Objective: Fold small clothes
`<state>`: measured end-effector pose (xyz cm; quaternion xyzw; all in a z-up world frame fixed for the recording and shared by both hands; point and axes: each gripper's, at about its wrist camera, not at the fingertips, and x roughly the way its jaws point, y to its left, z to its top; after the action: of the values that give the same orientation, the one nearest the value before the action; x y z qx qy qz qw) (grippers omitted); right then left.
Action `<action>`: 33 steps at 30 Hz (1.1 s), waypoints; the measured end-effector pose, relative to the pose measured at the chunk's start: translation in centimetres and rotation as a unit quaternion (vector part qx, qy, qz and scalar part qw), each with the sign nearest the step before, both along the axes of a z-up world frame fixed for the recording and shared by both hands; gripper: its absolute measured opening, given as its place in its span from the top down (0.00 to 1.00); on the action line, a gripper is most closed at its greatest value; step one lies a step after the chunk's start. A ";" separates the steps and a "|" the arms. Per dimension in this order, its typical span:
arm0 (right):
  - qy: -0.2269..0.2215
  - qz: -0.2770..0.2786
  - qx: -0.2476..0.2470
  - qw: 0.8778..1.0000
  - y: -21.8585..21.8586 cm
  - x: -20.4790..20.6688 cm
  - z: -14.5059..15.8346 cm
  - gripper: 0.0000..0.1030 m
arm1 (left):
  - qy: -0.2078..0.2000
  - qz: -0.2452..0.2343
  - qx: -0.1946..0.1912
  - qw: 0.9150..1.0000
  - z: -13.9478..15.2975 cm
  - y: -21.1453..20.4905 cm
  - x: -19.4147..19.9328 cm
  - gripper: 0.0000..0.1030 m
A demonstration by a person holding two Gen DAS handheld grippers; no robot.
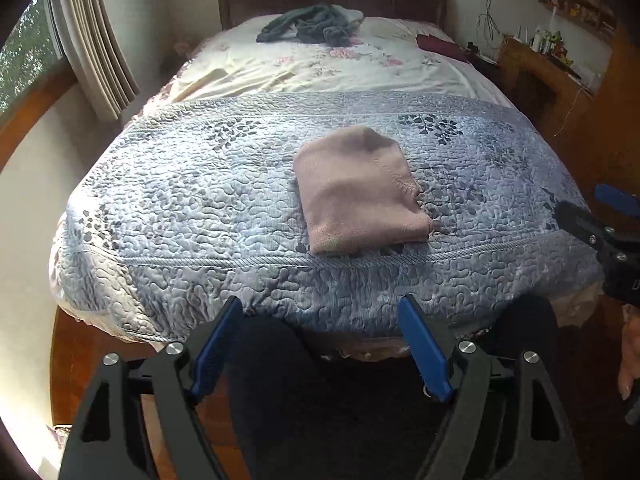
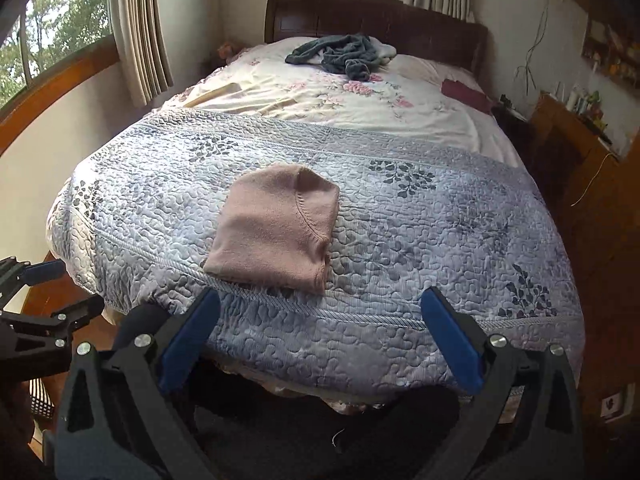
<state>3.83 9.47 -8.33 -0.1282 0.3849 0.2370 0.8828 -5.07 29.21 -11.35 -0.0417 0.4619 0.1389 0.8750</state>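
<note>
A pink knitted garment (image 1: 360, 192) (image 2: 276, 228) lies folded into a compact rectangle on the blue quilted bedspread (image 1: 192, 208) (image 2: 420, 240), near the foot of the bed. My left gripper (image 1: 324, 308) hangs open below the bed's foot edge, nothing between its blue pads. My right gripper (image 2: 320, 304) is open too, held just short of the garment's near edge and touching nothing. Each gripper shows at the side of the other's view: the right gripper (image 1: 600, 216) and the left gripper (image 2: 52, 280).
A heap of dark teal clothes (image 1: 312, 26) (image 2: 344, 54) sits by the wooden headboard (image 2: 372, 16) on a floral sheet (image 1: 320, 68). A maroon cloth (image 2: 464, 94) lies at the bed's right edge. A wooden desk (image 2: 580, 132) stands to the right, curtained windows (image 2: 136, 28) left. Dark trouser legs (image 1: 276, 380) are below.
</note>
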 end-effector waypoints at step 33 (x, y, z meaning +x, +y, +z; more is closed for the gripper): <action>-0.006 -0.001 -0.006 1.000 0.6 -6.4 5.3 0.03 | -0.038 0.045 -0.037 0.998 5.8 -1.0 -4.7 0.22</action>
<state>-2.60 10.07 -2.99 -0.1347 0.3808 0.2332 0.8846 -9.76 28.24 -5.51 -0.1002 0.4308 0.1588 0.8827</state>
